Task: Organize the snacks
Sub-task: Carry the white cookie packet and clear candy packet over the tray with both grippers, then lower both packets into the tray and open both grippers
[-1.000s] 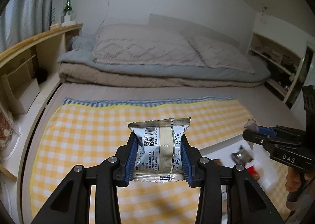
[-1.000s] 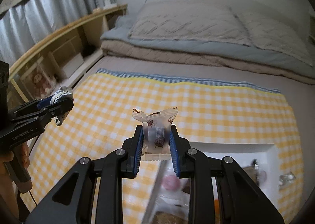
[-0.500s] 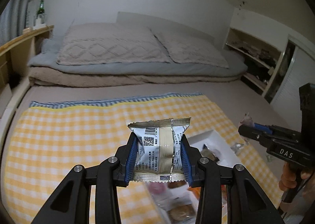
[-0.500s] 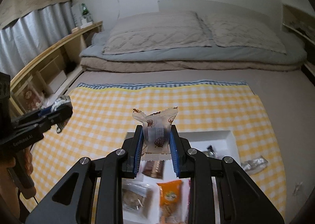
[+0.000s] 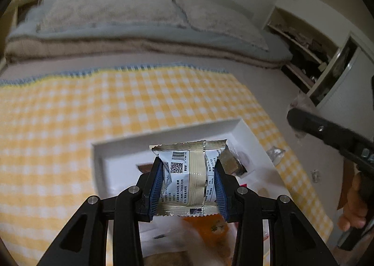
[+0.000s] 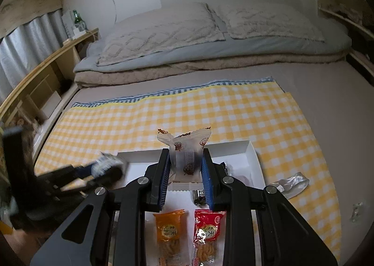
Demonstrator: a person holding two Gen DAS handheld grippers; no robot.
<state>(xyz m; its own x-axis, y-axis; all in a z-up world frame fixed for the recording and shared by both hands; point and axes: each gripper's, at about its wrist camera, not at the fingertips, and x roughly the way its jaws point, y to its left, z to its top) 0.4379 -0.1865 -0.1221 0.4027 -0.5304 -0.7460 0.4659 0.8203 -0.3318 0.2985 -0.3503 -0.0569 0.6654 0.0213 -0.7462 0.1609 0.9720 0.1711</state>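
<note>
Left claw [image 5: 189,186] is clamped on a silver-and-white snack packet [image 5: 190,172], held above the white tray [image 5: 163,136] on the yellow checked cloth [image 5: 93,111]. Right claw [image 6: 185,180] grips a clear wrapped pastry [image 6: 185,149] over the same tray; orange [image 6: 169,231] and red [image 6: 208,231] snack packs lie at 6 o'clock

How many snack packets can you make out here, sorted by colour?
White foil packet with barcode, in left gripper: 1
Translucent white packet with brown pictures, in right gripper: 1
Orange plastic packet in white tray: 1
Red plastic packet in tray: 1
Clear silvery wrappers on yellow checked cloth: 2
Total: 6; half-hidden dark wrappers in tray uncounted.
</note>
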